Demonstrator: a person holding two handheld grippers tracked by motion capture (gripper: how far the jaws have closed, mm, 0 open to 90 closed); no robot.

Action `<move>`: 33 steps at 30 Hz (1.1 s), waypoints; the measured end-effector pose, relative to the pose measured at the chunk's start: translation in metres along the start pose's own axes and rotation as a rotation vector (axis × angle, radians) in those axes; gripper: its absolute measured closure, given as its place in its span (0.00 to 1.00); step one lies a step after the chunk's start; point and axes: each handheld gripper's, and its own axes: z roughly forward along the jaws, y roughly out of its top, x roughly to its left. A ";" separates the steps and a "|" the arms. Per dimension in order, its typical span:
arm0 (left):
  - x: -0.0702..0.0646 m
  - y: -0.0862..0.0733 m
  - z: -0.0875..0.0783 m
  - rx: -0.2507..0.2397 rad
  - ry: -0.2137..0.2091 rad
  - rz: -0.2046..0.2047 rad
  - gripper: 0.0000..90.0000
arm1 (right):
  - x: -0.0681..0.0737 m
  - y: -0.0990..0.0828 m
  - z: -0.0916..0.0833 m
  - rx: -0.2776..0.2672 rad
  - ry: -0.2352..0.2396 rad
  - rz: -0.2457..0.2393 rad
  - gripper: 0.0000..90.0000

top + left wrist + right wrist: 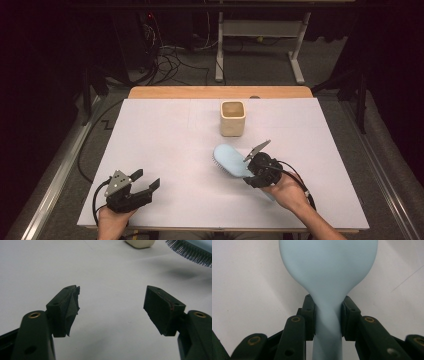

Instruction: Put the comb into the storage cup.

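White sheeting covers the table (165, 150); no writing is legible anywhere. Right of centre, the right gripper (257, 167) clamps the handle of a light-blue hairbrush (229, 160). At lower left, the left gripper (142, 182) rests, jaws apart. A cream cup (233, 119) stands above centre.

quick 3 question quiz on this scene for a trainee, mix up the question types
1. True or false: the right gripper is shut on the blue hairbrush.
2. The left gripper is: A) holding the cup B) open with nothing between its pads C) shut on a cloth.
3. What stands on the white table beyond the brush?

Key:
1. True, clamped at the handle's neck.
2. B.
3. A cream square cup, upright.
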 end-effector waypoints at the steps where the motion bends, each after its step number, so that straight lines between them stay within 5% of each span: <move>1: -0.001 0.000 0.000 -0.001 -0.002 0.000 0.32 | 0.001 0.000 0.000 -0.004 0.002 -0.002 0.78; 33: -0.027 0.017 0.023 -0.015 -0.110 0.016 0.32 | 0.014 0.004 -0.001 -0.073 0.036 -0.014 0.78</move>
